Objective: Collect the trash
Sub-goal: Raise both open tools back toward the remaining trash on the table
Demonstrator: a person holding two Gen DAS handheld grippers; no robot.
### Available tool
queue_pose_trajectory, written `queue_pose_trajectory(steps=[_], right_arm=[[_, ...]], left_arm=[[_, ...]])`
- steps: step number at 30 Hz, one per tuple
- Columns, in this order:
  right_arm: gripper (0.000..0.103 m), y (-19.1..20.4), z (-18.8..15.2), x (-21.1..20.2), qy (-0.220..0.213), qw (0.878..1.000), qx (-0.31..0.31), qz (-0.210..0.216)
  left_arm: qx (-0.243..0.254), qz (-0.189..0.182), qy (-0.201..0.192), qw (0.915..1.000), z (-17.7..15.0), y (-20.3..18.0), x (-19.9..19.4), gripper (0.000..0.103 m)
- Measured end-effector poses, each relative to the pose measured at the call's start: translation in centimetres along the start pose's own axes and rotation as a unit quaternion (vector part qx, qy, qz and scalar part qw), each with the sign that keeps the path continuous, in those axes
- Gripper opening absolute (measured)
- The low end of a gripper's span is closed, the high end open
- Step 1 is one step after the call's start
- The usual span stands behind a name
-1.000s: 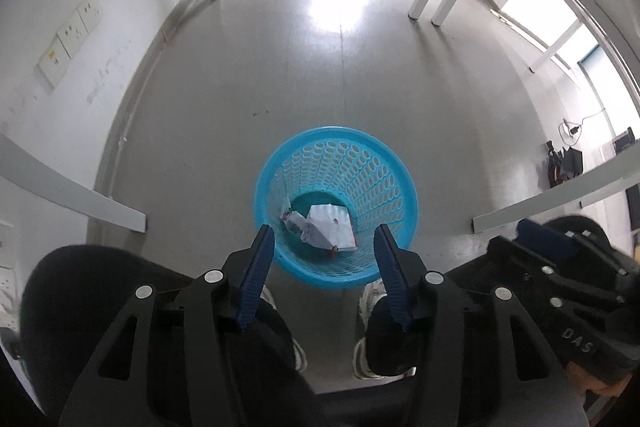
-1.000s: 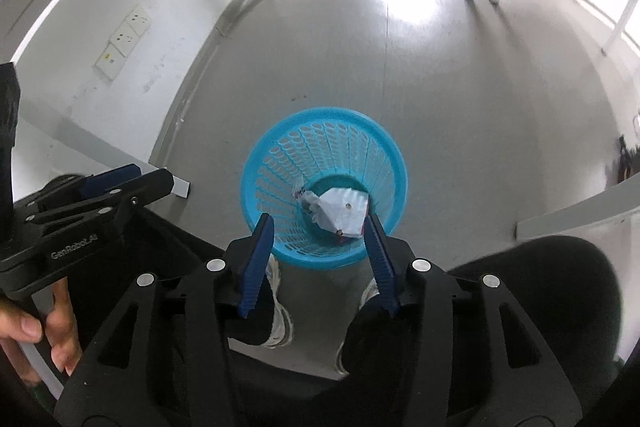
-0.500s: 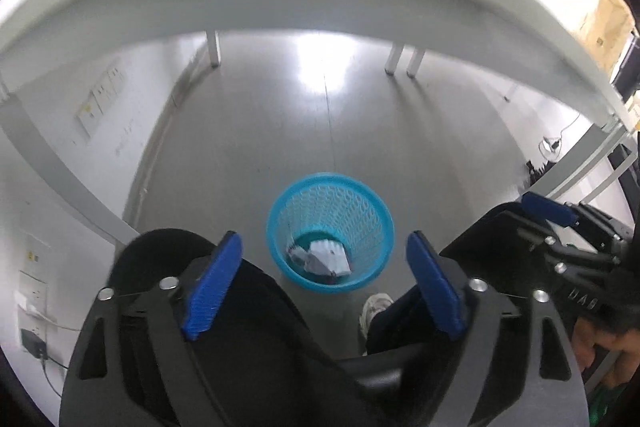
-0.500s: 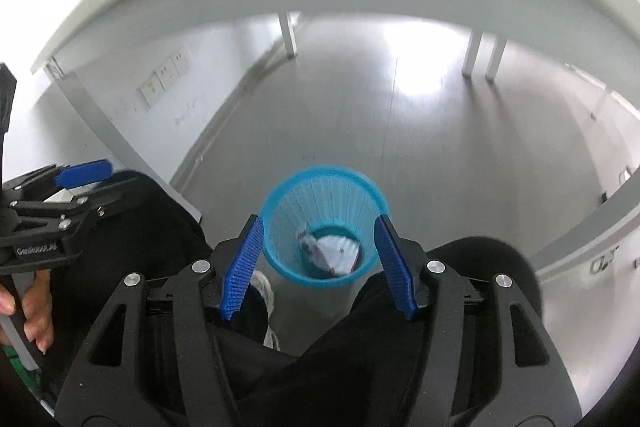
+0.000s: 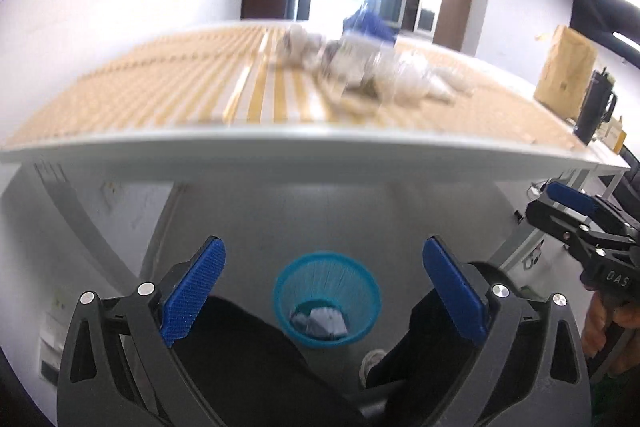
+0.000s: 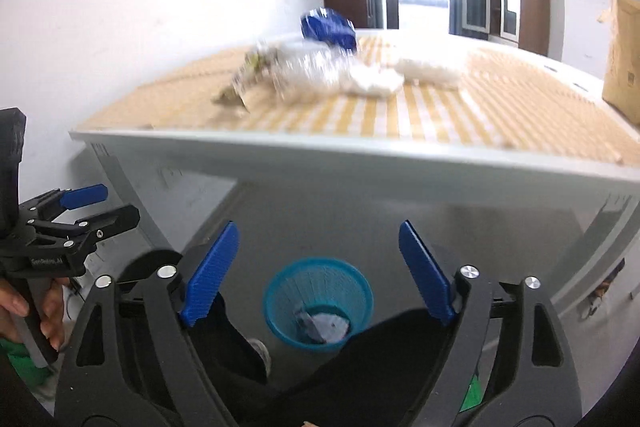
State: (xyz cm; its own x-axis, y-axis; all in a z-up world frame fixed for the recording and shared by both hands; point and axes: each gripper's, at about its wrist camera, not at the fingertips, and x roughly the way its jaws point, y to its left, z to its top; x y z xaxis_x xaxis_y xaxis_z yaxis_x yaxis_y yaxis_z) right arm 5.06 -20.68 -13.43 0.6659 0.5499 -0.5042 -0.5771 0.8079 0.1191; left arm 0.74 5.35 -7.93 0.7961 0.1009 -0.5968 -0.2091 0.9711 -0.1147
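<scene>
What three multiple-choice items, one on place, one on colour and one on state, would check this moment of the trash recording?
1. Where does the round perforated plastic basket stand?
A. On the floor below the table's near edge
B. On the tabletop
C. On a chair

2. What colour is that basket?
A. Red
B. Light blue
C. Black

3. What lies between the blue pads of the left gripper and of the right gripper?
A. A bottle in each
B. Crumpled paper in the left one only
C. Nothing

Answers: 1 A, it sits on the grey floor under the white table with the yellow checked cloth. 2 B, its wall is light blue in both views. 3 C, both grippers' jaws are opening with nothing between them; the crumpled white paper lies in the basket.
</scene>
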Motion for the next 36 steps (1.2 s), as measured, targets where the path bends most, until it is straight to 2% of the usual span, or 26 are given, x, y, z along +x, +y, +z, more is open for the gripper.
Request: queue_pose_trajectory(steps=[3,10,15,20,25,31,35,36], right_arm=[[0.082,0.0,1.3,-0.8,-0.009,1.0,0.011,0.013],[0.082,-0.5,4.5,-0.8,-0.031,0.999,0.028,0.013],[0.082,-0.7,6.8,0.6,-0.033,0.999,0.023,0.015],[0.074,-0.8,8.4,2.9,-0.022,0.999,0.021,0.02],[0.072,-1.4,10.0,5.5,-0.008,0.999,0.029,0.03],[0.059,-1.9,11.7,9.0,0.022,0.998,0.035,0.038],[0.057,-1.7,12.9,10.5,0.034,0.997,0.043,0.053],[0.055,-1.6,13.2,11.1,0.039,0.997,0.045,0.054]], left_arm=[[-0.006,-0.007,-0.019,0.9998,1.8,0.0,-1.1,0.097],[-0.04,-0.028,-0.048,0.9977,5.7,0.3,-1.4,0.097],[-0.049,-0.032,-0.056,0.9967,7.7,0.1,-0.1,0.096],[-0.056,-0.035,-0.045,0.9968,8.2,-0.2,2.3,0.095],[-0.031,-0.02,-0.049,0.9981,9.1,-0.3,3.6,0.09],[-0.017,-0.03,-0.02,0.9992,9.6,-0.4,6.8,0.083],[0.002,-0.032,-0.011,0.9994,10.3,-1.4,8.2,0.073],[0.005,-0.029,-0.009,0.9995,10.4,-1.4,8.4,0.067]])
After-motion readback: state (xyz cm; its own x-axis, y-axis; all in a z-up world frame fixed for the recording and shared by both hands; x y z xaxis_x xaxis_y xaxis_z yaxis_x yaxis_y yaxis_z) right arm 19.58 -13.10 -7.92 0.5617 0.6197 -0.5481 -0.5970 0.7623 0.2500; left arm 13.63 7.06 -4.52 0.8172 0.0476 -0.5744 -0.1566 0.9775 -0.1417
